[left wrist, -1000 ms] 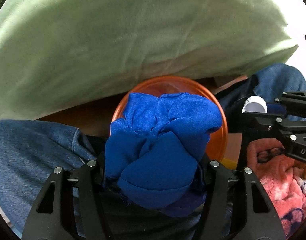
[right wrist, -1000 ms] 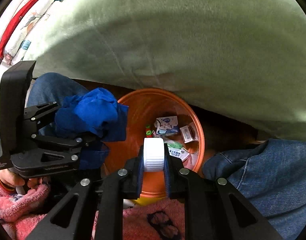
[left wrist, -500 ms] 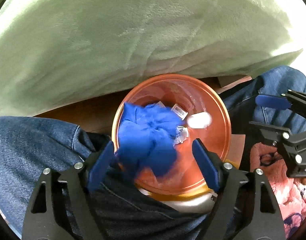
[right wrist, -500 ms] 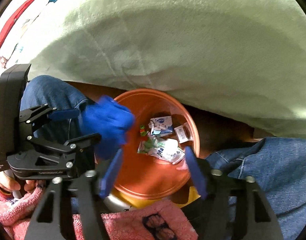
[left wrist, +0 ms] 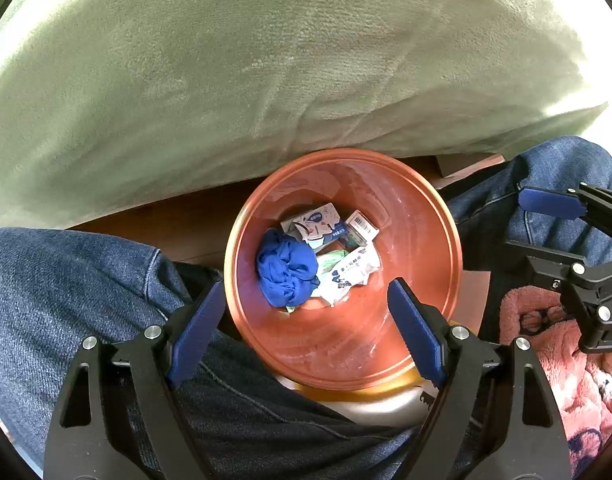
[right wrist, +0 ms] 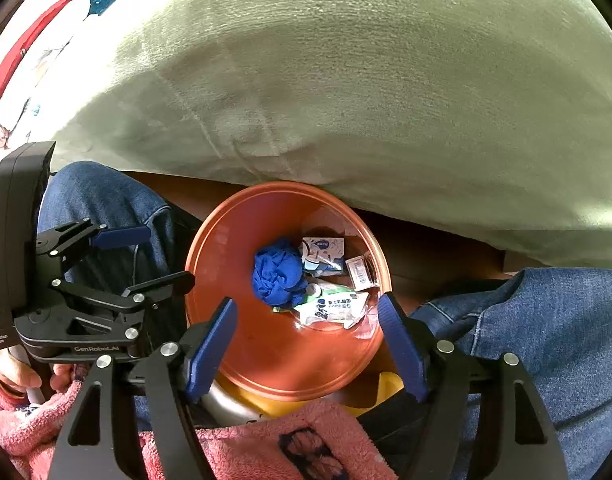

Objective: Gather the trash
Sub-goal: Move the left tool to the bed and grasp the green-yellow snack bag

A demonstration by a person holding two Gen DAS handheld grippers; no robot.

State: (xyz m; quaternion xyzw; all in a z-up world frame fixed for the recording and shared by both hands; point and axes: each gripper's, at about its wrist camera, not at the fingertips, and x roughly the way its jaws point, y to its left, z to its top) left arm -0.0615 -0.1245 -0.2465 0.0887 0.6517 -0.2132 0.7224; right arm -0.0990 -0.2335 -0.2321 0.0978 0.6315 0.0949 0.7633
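Orange bin (left wrist: 417, 240), centre frame between denim knees: held blue cloth wad (left wrist: 286, 270), cartons and wrappers (left wrist: 347, 272) at its bottom. Left gripper (left wrist: 311, 330) and right gripper (right wrist: 307, 344): fingers had just been opening, spread wide, nothing between. Drop judged done; further trash not visible.

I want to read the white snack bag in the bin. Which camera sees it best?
The right wrist view: the white snack bag lies face-up in the orange bin, print showing. In the left wrist view it looks crumpled, partly under the blue cloth.
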